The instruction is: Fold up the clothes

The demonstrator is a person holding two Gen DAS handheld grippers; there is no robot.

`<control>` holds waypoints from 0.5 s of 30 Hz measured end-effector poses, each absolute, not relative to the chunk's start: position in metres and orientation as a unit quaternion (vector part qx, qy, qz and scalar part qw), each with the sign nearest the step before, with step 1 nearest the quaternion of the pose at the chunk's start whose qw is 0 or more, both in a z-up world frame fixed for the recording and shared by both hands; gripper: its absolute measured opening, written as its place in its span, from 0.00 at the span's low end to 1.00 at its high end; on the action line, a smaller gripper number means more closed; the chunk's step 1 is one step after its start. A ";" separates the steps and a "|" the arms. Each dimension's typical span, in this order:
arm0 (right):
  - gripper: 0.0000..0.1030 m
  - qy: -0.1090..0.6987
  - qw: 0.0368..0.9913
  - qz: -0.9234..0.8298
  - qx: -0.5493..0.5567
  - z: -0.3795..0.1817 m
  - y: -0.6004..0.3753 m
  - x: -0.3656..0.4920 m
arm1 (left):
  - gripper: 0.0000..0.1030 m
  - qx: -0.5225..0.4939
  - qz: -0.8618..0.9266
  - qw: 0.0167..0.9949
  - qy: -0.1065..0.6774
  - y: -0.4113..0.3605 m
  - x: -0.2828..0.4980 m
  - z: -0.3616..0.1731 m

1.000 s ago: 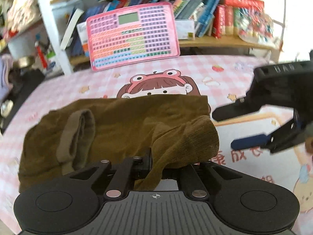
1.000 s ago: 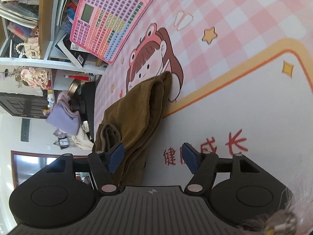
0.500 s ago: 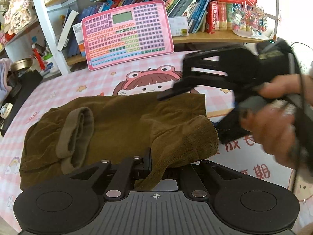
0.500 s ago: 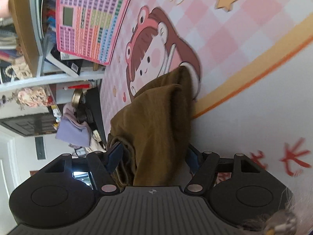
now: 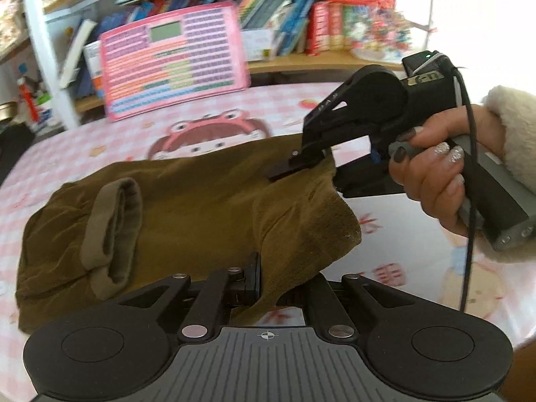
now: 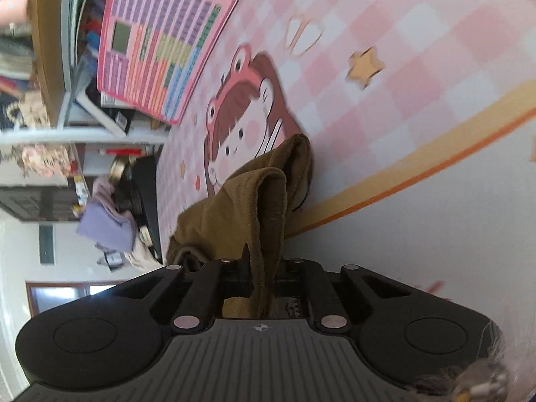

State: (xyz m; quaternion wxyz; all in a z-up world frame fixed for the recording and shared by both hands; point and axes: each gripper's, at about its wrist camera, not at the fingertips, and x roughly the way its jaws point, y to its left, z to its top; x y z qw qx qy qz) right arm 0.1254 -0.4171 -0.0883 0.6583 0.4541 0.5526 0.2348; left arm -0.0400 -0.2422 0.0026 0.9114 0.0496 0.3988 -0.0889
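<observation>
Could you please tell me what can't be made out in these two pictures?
- Left gripper pads, left wrist view: covered by the brown garment.
- Right gripper pads, right wrist view: wrapped in the garment.
- Book titles, left wrist view: blurred.

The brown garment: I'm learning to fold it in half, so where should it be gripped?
Grip the brown garment at its two right-hand corners, coming from the open right edge. The left gripper and right gripper already pinch there; the bunched cuff end lies flat.
</observation>
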 end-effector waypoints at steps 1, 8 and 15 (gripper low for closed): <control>0.08 0.546 0.660 0.233 0.460 -0.085 -0.424 0.124 | 0.05 0.045 -0.099 0.912 0.396 -0.245 -0.040 0.004; 0.08 0.525 0.686 0.227 0.450 -0.053 -0.453 0.115 | 0.05 -0.007 -0.149 0.913 0.380 -0.251 -0.046 0.012; 0.08 0.489 0.706 0.282 0.427 -0.004 -0.433 0.113 | 0.05 -0.143 -0.131 0.925 0.328 -0.198 -0.061 0.034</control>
